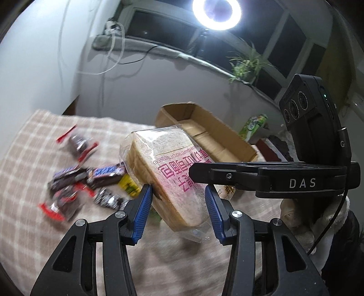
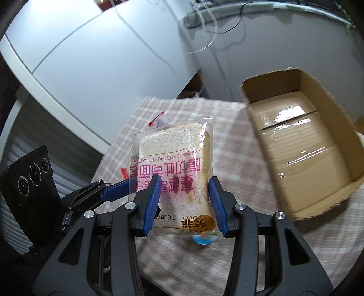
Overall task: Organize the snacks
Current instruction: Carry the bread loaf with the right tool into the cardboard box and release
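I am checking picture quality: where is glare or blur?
Left wrist view: ring light blows out white; chocolate bars smeared by motion. Right wrist view: cardboard box blurred, its taped floor glaring; bread pack sharper.

left gripper (image 1: 178, 205): black plastic frame w/ triangular cut-outs, two arms ending in ribbed blue pads (image 1: 143, 211), round silver pivot screws at each joint. right gripper (image 2: 185, 203): same build, black linkage, blue ribbed pads (image 2: 152, 205), silver screws. seen from the left wrist cam, the right unit's side carries white "das" lettering (image 1: 302, 182) on a black bar, one small screw near its tip, and a black camera block (image 1: 302, 107) on top w/ round lenses, a green led and a thin black cable down its side. from the right wrist cam, the left unit's camera block (image 2: 29, 179) shows three round lenses. a fuzzy cream sleeve (image 1: 302, 227) sits behind the das bar.
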### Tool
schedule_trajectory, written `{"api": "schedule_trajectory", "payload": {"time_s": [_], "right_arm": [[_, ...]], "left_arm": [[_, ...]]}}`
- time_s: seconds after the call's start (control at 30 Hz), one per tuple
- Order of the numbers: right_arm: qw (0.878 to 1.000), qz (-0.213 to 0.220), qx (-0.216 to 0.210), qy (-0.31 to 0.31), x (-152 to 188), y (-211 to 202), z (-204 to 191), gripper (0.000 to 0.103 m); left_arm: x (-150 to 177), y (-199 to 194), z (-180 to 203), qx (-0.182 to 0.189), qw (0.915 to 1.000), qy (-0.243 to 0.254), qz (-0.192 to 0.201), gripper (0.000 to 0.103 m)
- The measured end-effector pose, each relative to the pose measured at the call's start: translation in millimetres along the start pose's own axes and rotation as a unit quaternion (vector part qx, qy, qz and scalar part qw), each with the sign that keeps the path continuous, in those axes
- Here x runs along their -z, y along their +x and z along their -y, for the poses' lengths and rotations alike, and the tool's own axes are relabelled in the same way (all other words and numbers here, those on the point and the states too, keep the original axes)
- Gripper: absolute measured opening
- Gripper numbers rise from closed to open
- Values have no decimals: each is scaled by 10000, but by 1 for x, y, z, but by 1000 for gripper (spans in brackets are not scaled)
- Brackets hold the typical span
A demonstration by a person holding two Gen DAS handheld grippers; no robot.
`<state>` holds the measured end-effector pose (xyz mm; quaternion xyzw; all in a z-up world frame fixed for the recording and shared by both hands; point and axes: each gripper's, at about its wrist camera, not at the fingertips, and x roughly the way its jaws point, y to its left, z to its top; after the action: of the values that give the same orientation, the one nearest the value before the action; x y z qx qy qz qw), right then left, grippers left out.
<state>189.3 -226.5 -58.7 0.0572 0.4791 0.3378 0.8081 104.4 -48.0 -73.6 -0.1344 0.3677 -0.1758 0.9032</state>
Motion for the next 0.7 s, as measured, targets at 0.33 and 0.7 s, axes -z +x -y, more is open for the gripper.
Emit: {"api": "schedule_trajectory", "payload": {"time_s": [0.33, 0.7], "right_arm": [[9989, 295, 264, 242, -13, -39, 46, 46], [9960, 395, 485, 638, -18, -46, 109, 46]], "left_arm": [[-32, 29, 46, 323, 9988, 367, 35, 45], [-52, 83, 76, 537, 9971, 481, -262, 45]]}}
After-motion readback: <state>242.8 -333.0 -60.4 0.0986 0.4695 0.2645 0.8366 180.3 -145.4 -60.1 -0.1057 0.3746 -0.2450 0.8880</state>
